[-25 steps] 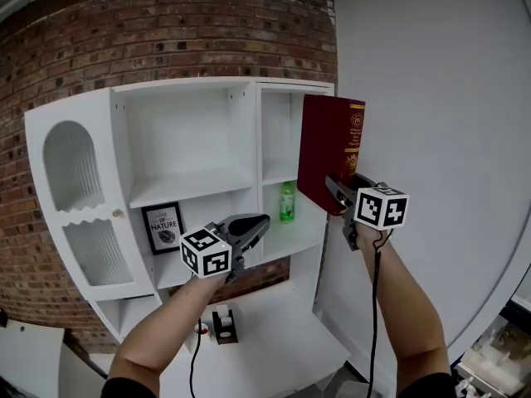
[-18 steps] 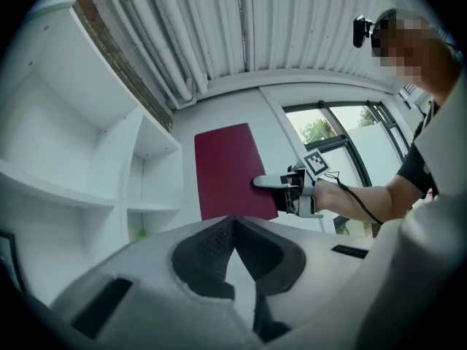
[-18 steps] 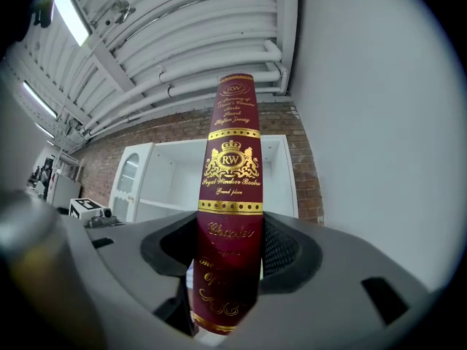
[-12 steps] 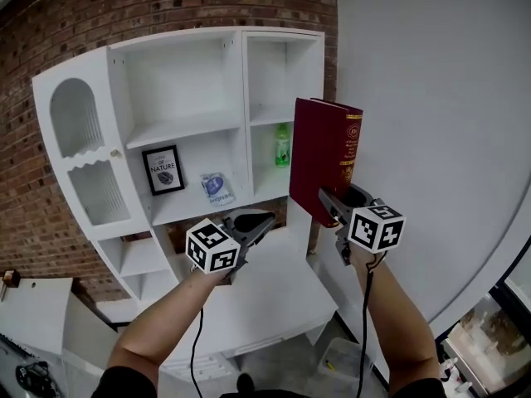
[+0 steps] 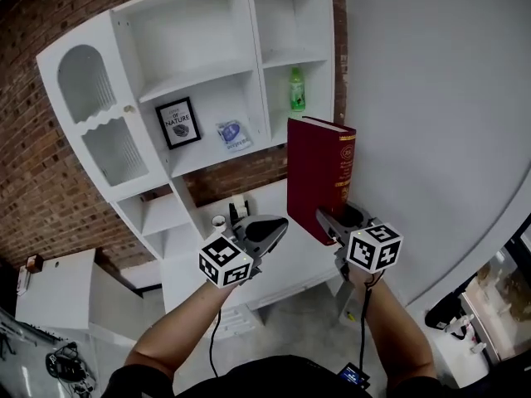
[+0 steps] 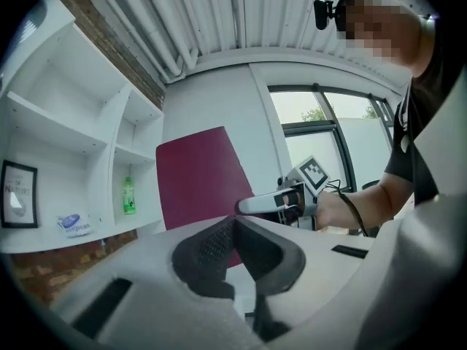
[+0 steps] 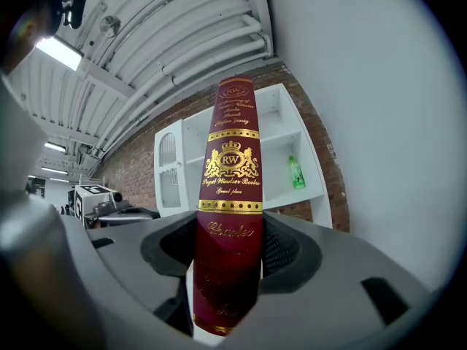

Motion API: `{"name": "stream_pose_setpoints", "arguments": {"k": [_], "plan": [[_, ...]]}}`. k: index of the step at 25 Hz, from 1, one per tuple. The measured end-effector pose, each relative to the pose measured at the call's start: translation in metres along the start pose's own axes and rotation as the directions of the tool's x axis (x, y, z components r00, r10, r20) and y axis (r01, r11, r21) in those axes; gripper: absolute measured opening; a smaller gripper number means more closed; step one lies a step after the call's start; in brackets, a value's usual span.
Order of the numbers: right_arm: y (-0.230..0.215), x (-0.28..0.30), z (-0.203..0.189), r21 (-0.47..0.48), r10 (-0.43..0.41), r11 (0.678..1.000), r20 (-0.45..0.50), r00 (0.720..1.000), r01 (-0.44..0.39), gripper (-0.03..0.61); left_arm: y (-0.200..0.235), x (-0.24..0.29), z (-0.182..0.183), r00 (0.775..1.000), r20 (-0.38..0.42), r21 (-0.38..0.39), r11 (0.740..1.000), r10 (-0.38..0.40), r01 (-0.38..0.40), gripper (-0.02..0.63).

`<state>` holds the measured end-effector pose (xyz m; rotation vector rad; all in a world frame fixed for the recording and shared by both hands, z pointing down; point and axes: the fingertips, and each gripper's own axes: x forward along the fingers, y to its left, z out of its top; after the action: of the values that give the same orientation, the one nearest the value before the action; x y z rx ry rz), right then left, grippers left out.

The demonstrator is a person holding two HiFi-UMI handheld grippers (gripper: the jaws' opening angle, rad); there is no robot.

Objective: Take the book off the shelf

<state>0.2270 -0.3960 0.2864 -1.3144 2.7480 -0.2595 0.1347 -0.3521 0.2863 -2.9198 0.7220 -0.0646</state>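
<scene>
Hidden / unclear:
- Head view: the bottom corner of the book [image 5: 319, 177] is covered by the right gripper [image 5: 340, 220].
- Right gripper view: the spine [image 7: 230, 195] fills the middle. The gold crest and bands are clear; the fine gold lettering below them is hard to read.
- Left gripper view: the framed picture [image 6: 16, 194] is cut off at the left edge. The lower edge of the book [image 6: 197, 177] sits behind the jaws.
- Two small items on the desk [image 5: 294, 264], below the shelf unit [image 5: 207, 77], are too small to name.

Counts:
- Book: 1.
- Green bottle [image 5: 296, 89]: 1, upright in the narrow right-hand compartment.
- Framed picture [image 5: 177, 123]: 1.
- Blue-and-white packet [image 5: 233, 133]: 1. It is just beside the framed picture in the wide compartment.
- Grippers: 2.

Grip state:
- Right gripper: the pads pinch the lower part of the book from both sides, spine facing the camera. The jaws stand as far apart as the book is thick.
- Left gripper [image 5: 270, 230]: the pads are pressed together with nothing between them. It is held in the air over the desk, apart from the book.

Book position:
- It is upright, clear of the shelf unit and in front of its right end.
- It is beside the grey wall and above the desk.
- It touches nothing but the right gripper.
- The unit stands against a brick wall [image 5: 50, 197].
</scene>
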Motion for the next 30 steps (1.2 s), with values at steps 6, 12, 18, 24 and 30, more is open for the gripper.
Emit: {"name": "stream_pose_setpoints", "arguments": {"k": [6,12,18,24,30], "plan": [[0.056,-0.006,-0.047,0.056,-0.035,0.998,-0.035,0.999,0.037,0.225,-0.019,-0.064,-0.027,0.999,0.011,-0.101,0.994,-0.030,0.031,0.008],[0.118,-0.013,-0.091,0.094,-0.083,0.991,-0.078,0.993,0.090,0.225,-0.037,-0.133,-0.062,0.995,-0.050,-0.107,0.991,-0.090,0.084,0.008],[0.170,-0.022,-0.138,0.125,-0.126,0.982,-0.128,0.984,0.142,0.225,-0.049,-0.186,-0.090,0.990,-0.049,-0.168,0.978,-0.135,0.125,0.008],[0.202,-0.043,-0.179,0.176,-0.138,0.970,-0.181,0.974,0.170,0.225,-0.073,-0.217,-0.115,0.986,-0.059,-0.223,0.965,-0.153,0.136,0.008],[0.220,-0.082,-0.190,0.166,-0.119,0.974,-0.202,0.972,0.154,0.225,-0.118,-0.228,-0.114,0.986,-0.055,-0.248,0.959,-0.155,0.137,0.008]]}}
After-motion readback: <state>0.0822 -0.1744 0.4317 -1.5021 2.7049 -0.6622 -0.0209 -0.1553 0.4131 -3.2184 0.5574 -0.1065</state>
